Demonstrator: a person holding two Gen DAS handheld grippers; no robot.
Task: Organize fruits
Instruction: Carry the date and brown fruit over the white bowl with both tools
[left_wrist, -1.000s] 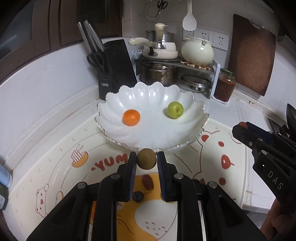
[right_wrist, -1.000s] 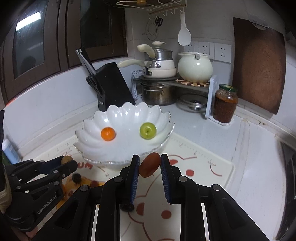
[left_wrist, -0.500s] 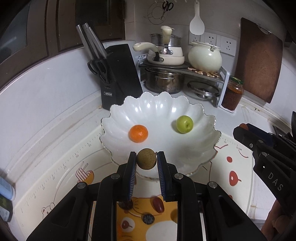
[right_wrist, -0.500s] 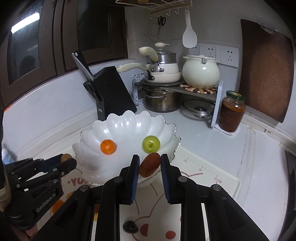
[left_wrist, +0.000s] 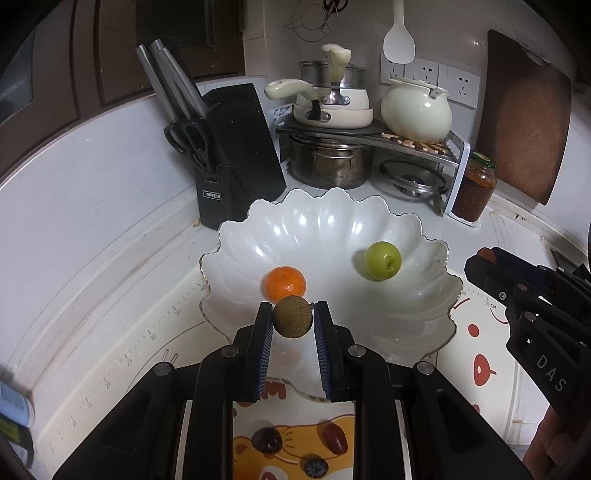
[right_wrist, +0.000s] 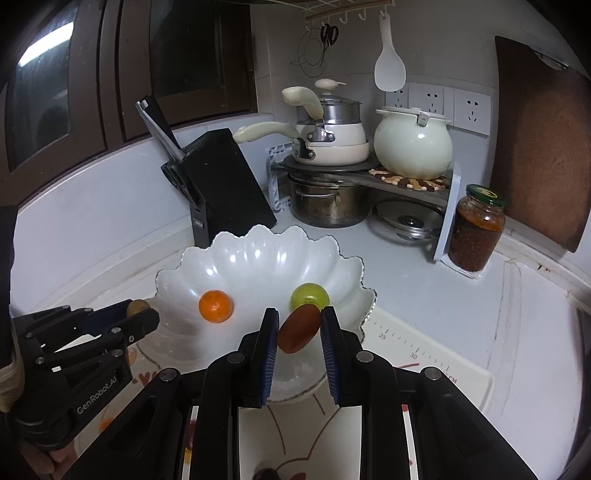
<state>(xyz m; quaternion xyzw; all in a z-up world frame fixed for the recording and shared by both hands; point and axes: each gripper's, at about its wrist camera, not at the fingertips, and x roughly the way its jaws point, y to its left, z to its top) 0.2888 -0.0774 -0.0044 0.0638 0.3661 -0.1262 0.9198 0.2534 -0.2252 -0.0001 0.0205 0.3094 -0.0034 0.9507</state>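
Observation:
A white scalloped bowl (left_wrist: 325, 229) (right_wrist: 258, 254) holds an orange mandarin (left_wrist: 285, 283) (right_wrist: 216, 306) and a green fruit (left_wrist: 382, 260) (right_wrist: 309, 294). My left gripper (left_wrist: 293, 317) is shut on a small round brown fruit (left_wrist: 293, 316), held over the bowl's near rim just in front of the mandarin. My right gripper (right_wrist: 299, 328) is shut on a reddish-brown oval fruit (right_wrist: 299, 328), held over the bowl's near right side in front of the green fruit. On the printed mat below lie a dark round fruit (left_wrist: 266, 439), a red date (left_wrist: 334, 437) and a blueberry (left_wrist: 316, 466).
Behind the bowl stand a black knife block (left_wrist: 236, 155), a rack with pots (left_wrist: 332, 162) and a cream kettle (left_wrist: 415, 110), and a jar of red sauce (left_wrist: 474, 186). A wooden board (left_wrist: 524, 110) leans at the right. The cartoon mat (left_wrist: 476, 343) covers the counter.
Both grippers have moved forward with their fruits, from in front of the bowl to above its near rim. The bowl and its two fruits look larger and closer.

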